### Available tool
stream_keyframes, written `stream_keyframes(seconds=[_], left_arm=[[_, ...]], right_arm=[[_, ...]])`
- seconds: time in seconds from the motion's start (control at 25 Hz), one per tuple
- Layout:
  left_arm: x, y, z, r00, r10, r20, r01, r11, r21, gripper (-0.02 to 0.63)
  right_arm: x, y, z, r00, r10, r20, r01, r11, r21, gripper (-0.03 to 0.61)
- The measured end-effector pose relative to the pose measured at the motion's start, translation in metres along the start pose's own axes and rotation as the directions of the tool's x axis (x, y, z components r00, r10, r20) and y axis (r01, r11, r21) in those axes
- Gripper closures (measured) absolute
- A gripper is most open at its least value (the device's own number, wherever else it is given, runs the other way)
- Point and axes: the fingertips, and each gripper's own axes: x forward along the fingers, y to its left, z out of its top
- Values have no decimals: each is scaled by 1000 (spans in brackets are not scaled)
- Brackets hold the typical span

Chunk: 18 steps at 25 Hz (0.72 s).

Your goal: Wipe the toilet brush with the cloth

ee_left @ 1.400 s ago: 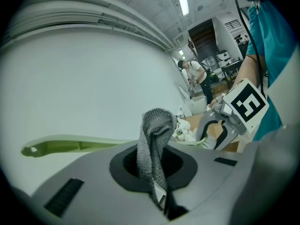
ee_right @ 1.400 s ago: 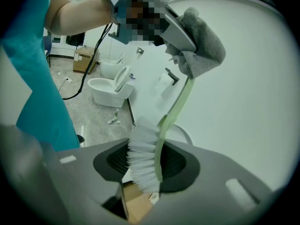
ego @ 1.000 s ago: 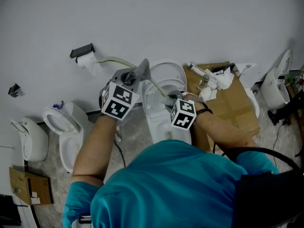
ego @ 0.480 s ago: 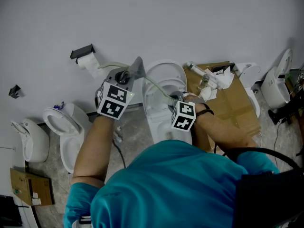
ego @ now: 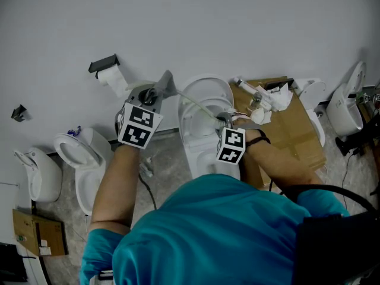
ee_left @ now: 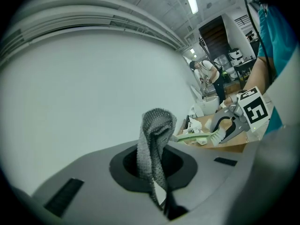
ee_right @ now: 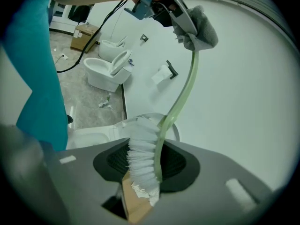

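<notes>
Right gripper (ego: 224, 120), centre frame: jaws partly apart, clamped on the bristle head of the toilet brush (ee_right: 142, 159). Its pale green handle arcs to upper left. Left gripper (ego: 160, 91) pinches grey cloth (ee_left: 154, 146), bunched over the handle's far end. White toilet (ego: 202, 100) below; wall (ego: 237, 28) beyond.

Over the toilet (ego: 199, 152), the toilet brush (ego: 196, 107) spans cloth (ego: 168, 83) to right claw (ego: 226, 119).

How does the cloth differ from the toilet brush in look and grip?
The cloth is grey, knitted and limp; the toilet brush has a curved pale green handle and white bristles. The left gripper pinches the cloth; the right gripper clamps the brush's bristle head. Both are gripped.
</notes>
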Motion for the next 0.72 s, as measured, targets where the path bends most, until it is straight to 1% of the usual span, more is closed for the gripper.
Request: stream_keyframes(seconds=[0.16, 0.48, 0.72], left_arm=[[-1, 1, -4, 1000, 7, -10, -7, 1000, 5, 592], [-2, 7, -10, 999, 27, -20, -27, 1000, -1, 592], [-6, 20, -16, 998, 61, -33, -62, 998, -10, 592]], right_arm=[[-1, -2, -2, 999, -26, -19, 26, 999, -26, 426], [1, -1, -10, 999, -32, -38, 31, 999, -31, 426], [0, -1, -12, 998, -33, -48, 32, 999, -33, 426]])
